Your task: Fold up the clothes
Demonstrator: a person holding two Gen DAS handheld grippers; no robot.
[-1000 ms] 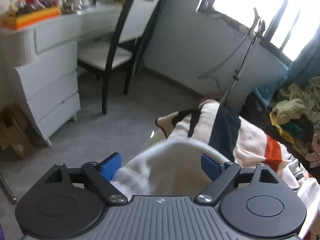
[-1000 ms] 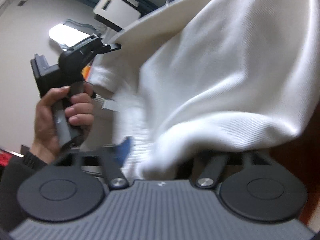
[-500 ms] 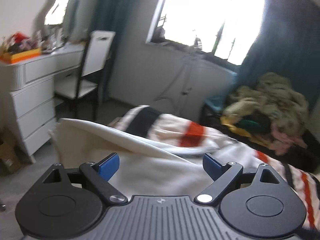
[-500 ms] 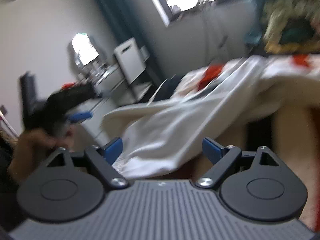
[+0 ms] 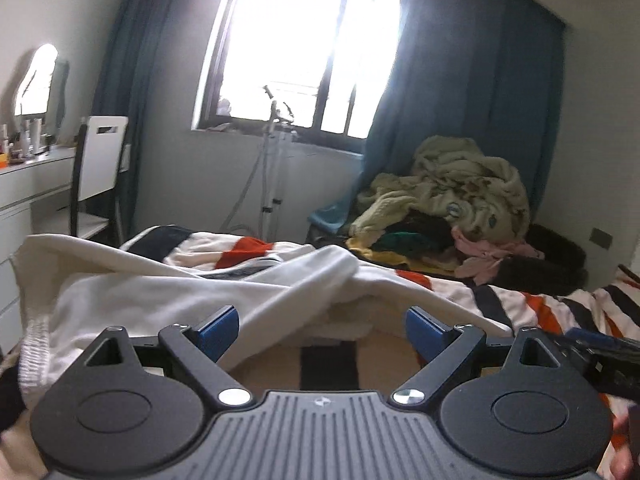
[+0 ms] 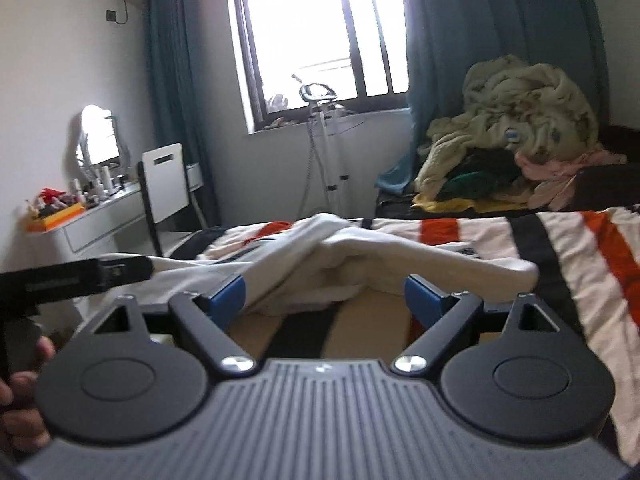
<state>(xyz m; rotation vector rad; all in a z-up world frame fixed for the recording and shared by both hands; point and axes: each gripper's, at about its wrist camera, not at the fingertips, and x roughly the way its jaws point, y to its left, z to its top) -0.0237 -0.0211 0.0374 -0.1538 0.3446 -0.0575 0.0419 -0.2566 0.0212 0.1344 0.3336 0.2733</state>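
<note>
White garment (image 5: pixel 168 292) cuff only left-view

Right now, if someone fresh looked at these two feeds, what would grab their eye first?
Probably the white garment lying rumpled across the striped bedspread, its two sleeves crossed over the middle, just ahead of both open tongs. Next, the heap of unfolded clothes piled at the far right by the blue curtain, under the glaring window.
</note>
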